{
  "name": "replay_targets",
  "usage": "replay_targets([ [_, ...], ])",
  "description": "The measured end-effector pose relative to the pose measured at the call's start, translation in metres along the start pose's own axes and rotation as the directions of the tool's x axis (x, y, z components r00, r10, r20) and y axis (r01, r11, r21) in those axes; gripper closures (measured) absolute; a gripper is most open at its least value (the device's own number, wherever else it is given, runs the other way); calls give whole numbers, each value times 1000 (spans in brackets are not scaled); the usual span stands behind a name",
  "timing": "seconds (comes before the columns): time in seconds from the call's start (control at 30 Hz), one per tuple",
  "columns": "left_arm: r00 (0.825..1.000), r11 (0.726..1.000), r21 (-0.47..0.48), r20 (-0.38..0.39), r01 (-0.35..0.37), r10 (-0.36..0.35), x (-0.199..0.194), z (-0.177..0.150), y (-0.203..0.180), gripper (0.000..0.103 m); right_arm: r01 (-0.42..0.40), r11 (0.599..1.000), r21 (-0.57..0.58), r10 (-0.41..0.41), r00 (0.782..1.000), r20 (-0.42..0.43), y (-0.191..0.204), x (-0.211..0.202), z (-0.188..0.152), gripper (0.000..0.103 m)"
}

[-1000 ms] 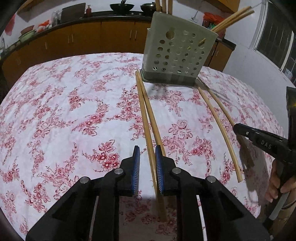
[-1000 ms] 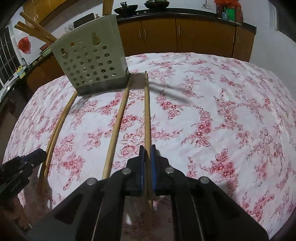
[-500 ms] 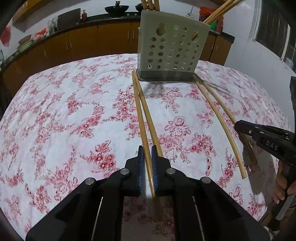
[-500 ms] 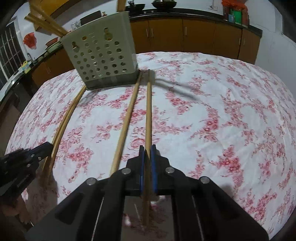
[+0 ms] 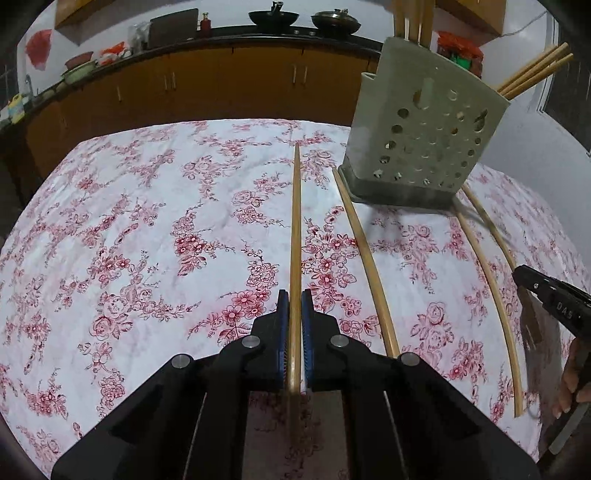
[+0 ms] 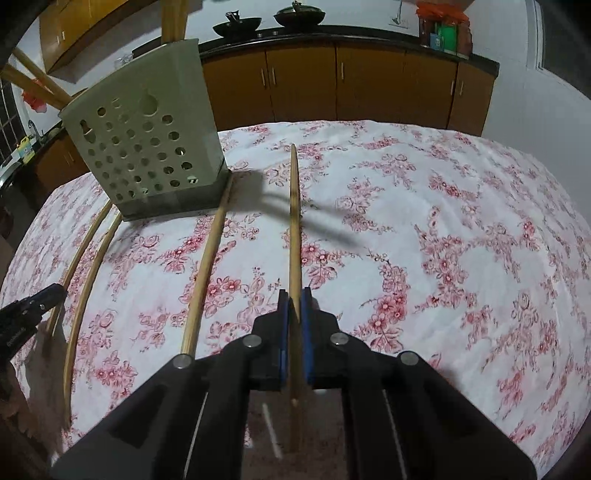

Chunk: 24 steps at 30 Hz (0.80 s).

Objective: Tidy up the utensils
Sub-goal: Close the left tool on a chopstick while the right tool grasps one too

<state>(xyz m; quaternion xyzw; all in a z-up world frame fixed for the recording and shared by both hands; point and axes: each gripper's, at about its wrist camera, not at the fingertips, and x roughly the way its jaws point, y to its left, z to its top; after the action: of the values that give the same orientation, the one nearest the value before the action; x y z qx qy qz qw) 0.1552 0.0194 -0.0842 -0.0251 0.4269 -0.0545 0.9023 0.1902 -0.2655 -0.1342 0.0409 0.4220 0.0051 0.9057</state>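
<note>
My left gripper (image 5: 294, 295) is shut on a wooden chopstick (image 5: 295, 221) that points straight ahead over the floral tablecloth (image 5: 129, 221). A second chopstick (image 5: 365, 266) lies just right of it, and two more (image 5: 487, 288) curve past the grey perforated holder (image 5: 424, 140), which has several chopsticks (image 5: 532, 72) standing in it. My right gripper (image 6: 294, 293) is shut on another chopstick (image 6: 294, 221), whose far end casts a shadow on the cloth. Left of it lie a loose chopstick (image 6: 207, 277) and the holder (image 6: 147, 147). Each gripper shows at the other view's edge: the right gripper (image 5: 519, 273) and the left gripper (image 6: 61, 291).
Brown kitchen cabinets (image 5: 221, 85) under a dark counter with woks (image 5: 273, 16) run behind the table. A person's hand (image 5: 574, 376) holds the right gripper at the table's near right corner. The cloth's right half (image 6: 461, 240) carries only its flower print.
My left gripper has shut on one chopstick and carried it left, away from its neighbour. My right gripper stayed shut and moved its chopstick right, away from the holder's base.
</note>
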Motion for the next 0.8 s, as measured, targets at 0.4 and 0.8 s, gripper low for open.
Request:
replay_targets([
  [0.4, 998, 997, -53, 3, 58, -58, -3, 0, 11, 95, 3, 1000, -14, -3, 1000, 16, 1, 0, -2, 94],
  [0.8, 998, 996, -57, 4, 62, -61, -2, -1, 9, 94, -9, 1000, -2, 9, 1000, 16, -1, 0, -2, 94],
])
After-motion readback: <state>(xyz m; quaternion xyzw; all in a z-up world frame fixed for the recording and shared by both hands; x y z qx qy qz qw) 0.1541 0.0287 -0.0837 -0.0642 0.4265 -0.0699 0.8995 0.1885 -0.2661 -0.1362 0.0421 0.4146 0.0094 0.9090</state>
